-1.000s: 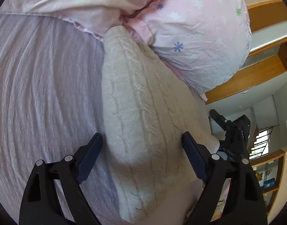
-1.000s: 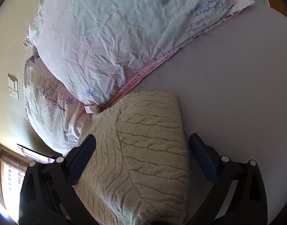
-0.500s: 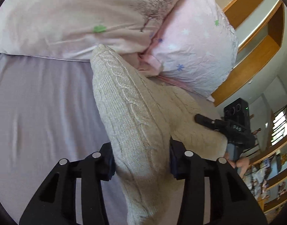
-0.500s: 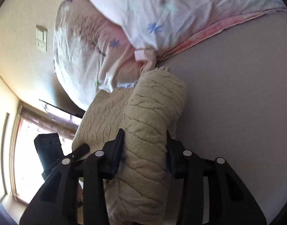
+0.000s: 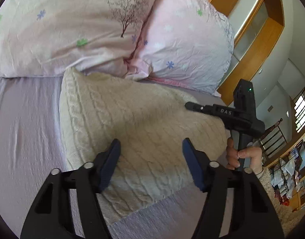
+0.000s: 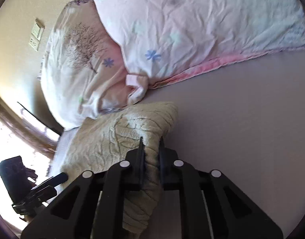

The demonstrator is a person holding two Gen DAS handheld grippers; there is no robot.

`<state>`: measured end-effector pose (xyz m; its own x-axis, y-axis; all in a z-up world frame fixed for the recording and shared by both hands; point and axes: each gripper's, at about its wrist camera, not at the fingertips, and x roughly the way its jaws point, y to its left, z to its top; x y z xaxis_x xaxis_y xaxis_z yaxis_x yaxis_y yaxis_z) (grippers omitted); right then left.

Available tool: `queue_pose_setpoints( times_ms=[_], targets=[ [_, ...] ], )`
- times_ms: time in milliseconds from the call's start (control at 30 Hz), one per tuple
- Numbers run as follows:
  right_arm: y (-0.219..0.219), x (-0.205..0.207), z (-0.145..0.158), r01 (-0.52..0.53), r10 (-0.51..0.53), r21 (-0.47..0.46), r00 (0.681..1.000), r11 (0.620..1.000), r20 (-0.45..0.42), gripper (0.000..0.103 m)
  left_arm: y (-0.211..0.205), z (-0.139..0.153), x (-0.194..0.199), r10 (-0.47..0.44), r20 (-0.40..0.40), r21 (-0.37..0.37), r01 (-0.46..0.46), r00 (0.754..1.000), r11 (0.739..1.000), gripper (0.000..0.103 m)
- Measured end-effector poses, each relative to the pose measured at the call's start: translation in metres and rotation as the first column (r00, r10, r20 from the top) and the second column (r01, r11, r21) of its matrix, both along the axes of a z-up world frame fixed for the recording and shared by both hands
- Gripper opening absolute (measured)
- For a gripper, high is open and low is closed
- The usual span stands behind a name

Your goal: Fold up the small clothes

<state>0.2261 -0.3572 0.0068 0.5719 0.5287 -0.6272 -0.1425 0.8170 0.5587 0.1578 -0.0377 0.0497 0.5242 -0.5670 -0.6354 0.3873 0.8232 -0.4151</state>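
A folded cream cable-knit sweater (image 5: 132,119) lies on the lavender bed sheet (image 5: 22,129), its far end against the pillows. My left gripper (image 5: 151,155) is open, its blue-padded fingers apart over the sweater's near part, holding nothing. My right gripper (image 6: 151,145) is shut on a fold of the sweater (image 6: 120,137) at its right edge. The right gripper also shows in the left wrist view (image 5: 228,113), at the sweater's far right side, held by a hand.
Two pink floral pillows (image 5: 82,25) (image 5: 184,45) lie at the head of the bed. A wooden shelf unit (image 5: 258,33) and a room with a window are to the right. A wall switch (image 6: 35,37) is at the left. Bare sheet (image 6: 242,119) spreads to the right.
My left gripper has opened and let go of the sweater, which it was squeezing half a second ago. My right gripper has closed tighter on the sweater's fold. The sweater has settled flatter.
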Motion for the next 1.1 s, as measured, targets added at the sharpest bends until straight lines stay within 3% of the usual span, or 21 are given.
queue_pose_setpoints(
  times_ms=[100,200,267,300,367,400,467,567,600,700,733,767,833,933,1033,1100],
  targets=[
    [0.002,0.005,-0.008,-0.015,0.013,-0.041,0.999,0.999,-0.034,0.017,0.0,-0.006,-0.007,-0.004,0.019,0.021,0.003,1.0,1.0,0.057],
    [-0.006,-0.01,0.022,0.11,-0.099,-0.102,0.989,0.989,0.106,0.028,0.005,0.0,-0.021,0.014,0.014,0.004,-0.014,1.0,1.0,0.06],
    [-0.016,-0.041,0.051,0.068,-0.074,0.035,0.976,0.997,0.207,0.055,0.012,0.008,-0.036,0.02,0.026,0.004,-0.021,0.999,1.0,0.073],
    [-0.013,-0.056,0.06,0.01,-0.03,0.086,0.97,0.996,0.242,0.059,0.018,0.012,-0.045,0.037,0.048,0.022,-0.039,0.998,0.999,0.085],
    [0.003,-0.079,0.07,-0.095,0.07,0.079,0.962,0.992,0.265,0.06,0.024,0.014,-0.062,0.072,0.096,0.067,-0.079,0.993,0.995,0.093],
    [0.014,-0.086,0.068,-0.144,0.126,0.054,0.958,0.988,0.256,0.061,0.025,0.013,-0.068,0.097,0.104,0.089,-0.106,0.99,0.99,0.099],
    [0.036,-0.089,0.055,-0.196,0.195,-0.011,0.96,0.98,0.199,0.069,0.028,0.009,-0.078,0.159,0.109,0.126,-0.173,0.981,0.977,0.102],
    [0.055,-0.088,0.013,-0.174,0.177,-0.183,0.984,0.968,0.003,0.07,0.028,-0.002,-0.085,0.198,0.069,0.161,-0.207,0.978,0.965,0.102],
    [0.06,-0.091,-0.002,-0.167,0.163,-0.197,0.986,0.966,-0.038,0.07,0.028,-0.006,-0.087,0.221,0.051,0.189,-0.226,0.974,0.956,0.102],
    [0.056,-0.113,0.005,-0.128,0.134,-0.217,0.991,0.968,0.012,0.07,0.026,-0.017,-0.088,0.275,0.015,0.284,-0.268,0.961,0.92,0.102],
    [0.051,-0.122,0.011,-0.116,0.124,-0.199,0.992,0.973,0.03,0.075,0.026,-0.02,-0.089,0.289,0.007,0.306,-0.277,0.957,0.911,0.102],
    [0.049,-0.133,0.018,-0.11,0.121,-0.179,0.991,0.978,0.053,0.087,0.027,-0.023,-0.088,0.306,-0.005,0.329,-0.288,0.952,0.899,0.102],
    [0.043,-0.144,0.026,-0.069,0.088,-0.198,0.992,0.978,0.09,0.1,0.028,-0.029,-0.086,0.321,-0.028,0.34,-0.293,0.947,0.894,0.102],
    [0.044,-0.156,0.029,-0.03,0.062,-0.293,0.993,0.956,0.098,0.101,0.028,-0.037,-0.083,0.33,-0.062,0.342,-0.291,0.942,0.894,0.102],
    [0.062,-0.157,0.012,-0.012,0.035,-0.405,0.998,0.914,0.049,0.101,0.021,-0.04,-0.083,0.338,-0.044,0.392,-0.295,0.94,0.872,0.102],
    [0.066,-0.157,-0.001,-0.016,0.027,-0.433,0.999,0.901,0.02,0.101,0.017,-0.041,-0.082,0.341,-0.036,0.421,-0.295,0.939,0.857,0.102]
  ],
)
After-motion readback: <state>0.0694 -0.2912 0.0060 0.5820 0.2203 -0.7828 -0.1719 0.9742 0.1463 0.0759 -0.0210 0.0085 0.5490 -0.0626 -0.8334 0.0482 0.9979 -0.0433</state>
